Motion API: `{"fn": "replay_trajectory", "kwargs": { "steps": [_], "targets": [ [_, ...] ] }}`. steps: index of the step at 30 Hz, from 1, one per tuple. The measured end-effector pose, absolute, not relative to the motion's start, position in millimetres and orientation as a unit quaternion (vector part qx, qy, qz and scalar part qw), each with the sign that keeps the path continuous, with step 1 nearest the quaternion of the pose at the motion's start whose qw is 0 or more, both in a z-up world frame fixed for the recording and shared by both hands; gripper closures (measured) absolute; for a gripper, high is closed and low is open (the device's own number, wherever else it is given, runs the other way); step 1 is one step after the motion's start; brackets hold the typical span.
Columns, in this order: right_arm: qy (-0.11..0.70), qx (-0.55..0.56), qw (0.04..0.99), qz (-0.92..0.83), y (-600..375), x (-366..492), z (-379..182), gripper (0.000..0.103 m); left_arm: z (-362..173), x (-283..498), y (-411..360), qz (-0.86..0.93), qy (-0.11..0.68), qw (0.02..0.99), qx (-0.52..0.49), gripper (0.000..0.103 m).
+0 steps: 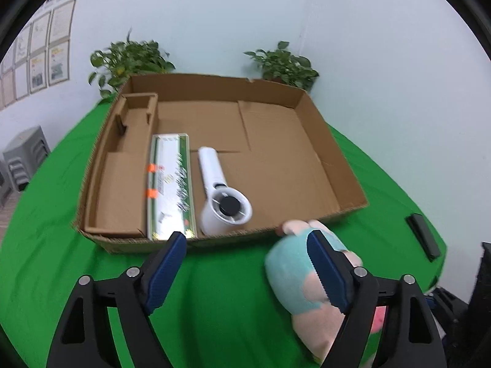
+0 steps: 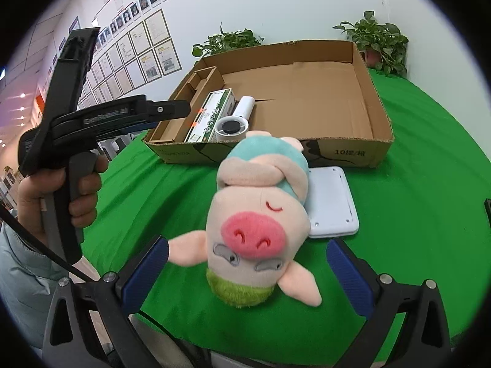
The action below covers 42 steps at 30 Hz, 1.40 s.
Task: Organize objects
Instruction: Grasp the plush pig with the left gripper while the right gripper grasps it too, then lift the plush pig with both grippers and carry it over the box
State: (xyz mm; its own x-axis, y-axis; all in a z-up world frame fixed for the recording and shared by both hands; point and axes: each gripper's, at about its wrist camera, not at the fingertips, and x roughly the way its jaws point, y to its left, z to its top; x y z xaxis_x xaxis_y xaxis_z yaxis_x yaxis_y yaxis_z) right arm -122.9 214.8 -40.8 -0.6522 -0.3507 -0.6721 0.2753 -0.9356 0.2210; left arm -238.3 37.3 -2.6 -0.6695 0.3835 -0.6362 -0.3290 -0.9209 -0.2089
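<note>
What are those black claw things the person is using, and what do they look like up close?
Each is a handheld black plastic tool. The left gripper and right gripper have two fingers with ribbed dark blue pads and silver pivot bolts. The left one, seen from the right wrist view, has a pistol handle, white lettering and a black cable. The person's sleeve is pale grey-blue.

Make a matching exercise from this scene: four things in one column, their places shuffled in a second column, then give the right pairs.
Things:
1. plush pig
2. handheld fan
3. long printed box
4. white flat device

Places:
A. inside the cardboard box, next to its left divider
B. on the green cloth, partly under the toy
C. on the green cloth, between the open right tongs
D. inside the cardboard box, right of the long printed box

Pairs: 1-C, 2-D, 3-A, 4-B
</note>
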Motion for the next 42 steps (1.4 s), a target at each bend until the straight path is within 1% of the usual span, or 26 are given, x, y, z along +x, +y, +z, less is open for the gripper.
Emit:
{"fn": "replay_trajectory", "kwargs": {
  "steps": [7,8,9,10,12,14,15,17,18,19,20,21,23,24,25,27,28,29,31,33,34,35,36,39,42],
  "targets": [
    [-0.051,0.400,0.161,-0.901,211,-128,-55,0.001,-37,-228,43,0.849,-0.123,0.275,-0.433,0.022],
    [-0.054,0.404,0.161,-0.899,211,-129,-57,0.004,-44,-228,45,0.839,-0.135,0.284,-0.445,0.022],
    [-0.056,0.407,0.162,-0.897,211,-129,-59,0.009,-50,-231,46,0.828,-0.147,0.292,-0.455,0.022],
    [-0.053,0.411,0.161,-0.896,210,-130,-61,0.023,-54,-232,47,0.817,-0.159,0.302,-0.464,0.022],
    [-0.041,0.422,0.165,-0.890,205,-130,-66,0.047,-61,-233,49,0.802,-0.178,0.316,-0.474,0.022],
    [-0.025,0.417,0.162,-0.894,199,-126,-67,0.052,-64,-233,51,0.792,-0.189,0.324,-0.481,0.022],
    [-0.021,0.413,0.165,-0.895,196,-123,-66,0.058,-65,-233,52,0.790,-0.192,0.328,-0.481,0.022],
    [-0.012,0.408,0.172,-0.896,192,-118,-63,0.064,-65,-231,53,0.785,-0.199,0.335,-0.481,0.022],
    [0.002,0.404,0.180,-0.897,186,-114,-61,0.072,-65,-230,53,0.783,-0.200,0.337,-0.482,0.022],
    [0.011,0.401,0.189,-0.897,182,-111,-59,0.077,-66,-229,54,0.780,-0.202,0.341,-0.485,0.022],
    [0.019,0.400,0.201,-0.894,177,-107,-59,0.085,-66,-228,55,0.776,-0.204,0.345,-0.486,0.022],
    [0.027,0.405,0.220,-0.887,169,-104,-60,0.086,-68,-225,55,0.774,-0.204,0.347,-0.489,0.022],
    [0.043,0.412,0.237,-0.879,159,-100,-66,0.086,-73,-220,56,0.772,-0.205,0.343,-0.494,0.022],
    [0.052,0.409,0.233,-0.881,154,-97,-68,0.082,-75,-217,56,0.773,-0.205,0.339,-0.494,0.022],
    [0.050,0.411,0.231,-0.880,153,-96,-69,0.076,-77,-214,56,0.778,-0.200,0.334,-0.494,0.026],
    [0.022,0.413,0.246,-0.877,154,-96,-68,0.042,-80,-211,57,0.780,-0.195,0.330,-0.495,0.030],
    [0.016,0.411,0.242,-0.879,155,-96,-67,0.033,-80,-208,56,0.782,-0.195,0.327,-0.493,0.033],
    [0.016,0.407,0.232,-0.883,157,-96,-67,0.021,-79,-207,56,0.783,-0.191,0.327,-0.493,0.035],
    [0.022,0.394,0.208,-0.895,163,-94,-64,0.021,-77,-204,57,0.786,-0.185,0.326,-0.493,0.039],
    [0.011,0.385,0.193,-0.903,171,-94,-62,0.021,-76,-201,55,0.785,-0.187,0.322,-0.495,0.041],
    [0.000,0.382,0.185,-0.906,177,-94,-61,0.019,-76,-199,54,0.784,-0.190,0.320,-0.496,0.042],
    [-0.007,0.382,0.179,-0.907,181,-95,-61,0.015,-75,-196,53,0.784,-0.193,0.317,-0.497,0.042],
    [-0.013,0.384,0.173,-0.907,183,-96,-63,0.014,-75,-192,53,0.785,-0.195,0.313,-0.498,0.042],
    [-0.024,0.401,0.171,-0.900,184,-102,-71,0.014,-71,-169,54,0.788,-0.197,0.303,-0.499,0.042],
    [-0.026,0.405,0.192,-0.894,180,-100,-73,0.014,-71,-148,60,0.775,-0.203,0.305,-0.516,0.042]
  ]
}}
